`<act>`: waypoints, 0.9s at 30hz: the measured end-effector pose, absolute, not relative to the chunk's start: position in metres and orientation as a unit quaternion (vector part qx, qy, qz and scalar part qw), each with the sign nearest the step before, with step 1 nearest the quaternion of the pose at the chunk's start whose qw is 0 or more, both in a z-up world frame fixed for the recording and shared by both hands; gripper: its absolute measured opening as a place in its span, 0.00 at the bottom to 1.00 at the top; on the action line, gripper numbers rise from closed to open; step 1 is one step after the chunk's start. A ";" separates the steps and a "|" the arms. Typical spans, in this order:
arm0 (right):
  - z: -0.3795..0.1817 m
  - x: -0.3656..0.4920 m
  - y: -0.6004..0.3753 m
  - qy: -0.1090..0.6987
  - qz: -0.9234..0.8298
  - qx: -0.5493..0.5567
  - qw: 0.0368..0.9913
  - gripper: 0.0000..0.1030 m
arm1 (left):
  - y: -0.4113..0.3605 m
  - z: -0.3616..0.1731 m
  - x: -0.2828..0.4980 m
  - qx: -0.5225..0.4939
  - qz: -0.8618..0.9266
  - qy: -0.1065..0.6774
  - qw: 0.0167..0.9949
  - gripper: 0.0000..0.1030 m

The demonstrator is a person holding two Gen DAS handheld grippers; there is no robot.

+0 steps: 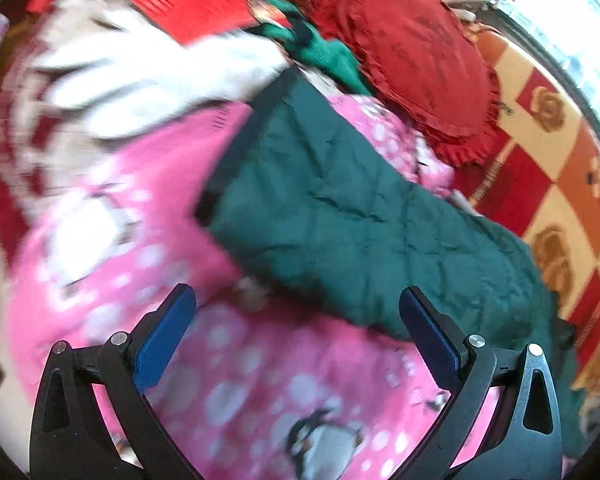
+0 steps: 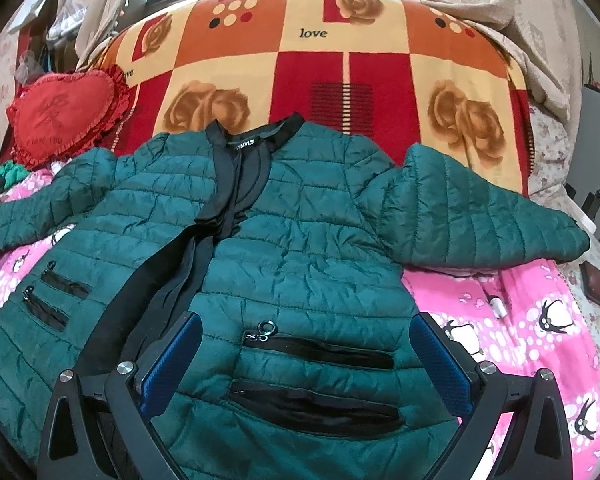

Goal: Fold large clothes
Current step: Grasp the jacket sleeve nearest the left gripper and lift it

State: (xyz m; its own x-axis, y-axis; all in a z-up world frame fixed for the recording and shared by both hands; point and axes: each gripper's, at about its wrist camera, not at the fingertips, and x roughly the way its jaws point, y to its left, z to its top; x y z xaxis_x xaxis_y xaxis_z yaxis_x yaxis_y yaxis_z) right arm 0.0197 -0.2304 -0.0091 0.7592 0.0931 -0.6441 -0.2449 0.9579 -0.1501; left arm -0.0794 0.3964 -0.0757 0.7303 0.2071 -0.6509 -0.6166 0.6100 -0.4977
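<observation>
A dark green quilted jacket (image 2: 292,216) lies front-up and spread on the bed, collar toward the far side, both sleeves out to the sides, black zip pockets low on each side. My right gripper (image 2: 304,324) is open and empty, hovering over the jacket's lower right front, straddling the upper zip pocket (image 2: 320,350). In the blurred left wrist view, the jacket's left sleeve (image 1: 340,216) stretches across the pink blanket. My left gripper (image 1: 296,300) is open and empty just short of the sleeve, with nothing between its fingers.
A pink penguin-print blanket (image 2: 532,320) covers the near bed, a red-orange rose-check blanket (image 2: 340,72) the far part. A red heart-shaped cushion (image 2: 64,116) lies at the left, also in the left wrist view (image 1: 412,48). White, red and green clothes (image 1: 140,72) pile beyond the sleeve.
</observation>
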 end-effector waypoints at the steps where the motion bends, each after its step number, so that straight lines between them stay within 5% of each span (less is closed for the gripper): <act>1: -0.010 0.020 -0.228 0.337 0.091 -0.117 0.930 1.00 | 0.402 -0.077 -0.076 -0.378 0.229 0.270 0.855 0.99; 8: -0.018 0.023 -0.221 0.346 0.092 -0.136 0.924 1.00 | 0.412 -0.076 -0.066 -0.404 0.218 0.213 0.862 0.99; 10: -0.019 0.024 -0.221 0.347 0.090 -0.135 0.924 1.00 | 0.412 -0.073 -0.062 -0.407 0.191 0.196 0.871 0.62; 13: -0.021 0.025 -0.218 0.349 0.094 -0.136 0.922 1.00 | 0.417 -0.068 -0.062 -0.412 0.170 0.188 0.875 0.35; 24: -0.021 0.025 -0.216 0.349 0.096 -0.138 0.922 1.00 | 0.435 -0.066 -0.037 -0.395 0.174 0.226 0.873 0.35; 27: -0.019 0.021 -0.225 0.349 0.093 -0.135 0.923 1.00 | 0.426 -0.050 -0.035 -0.376 0.179 0.227 0.880 0.13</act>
State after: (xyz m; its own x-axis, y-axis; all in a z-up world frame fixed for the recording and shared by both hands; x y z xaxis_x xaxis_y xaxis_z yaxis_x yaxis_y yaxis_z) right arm 0.0210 -0.2249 -0.0186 0.7390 0.0779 -0.6691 -0.2665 0.9461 -0.1842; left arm -0.0351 0.4256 -0.0503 0.8330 0.1445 -0.5340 -0.4857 0.6532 -0.5809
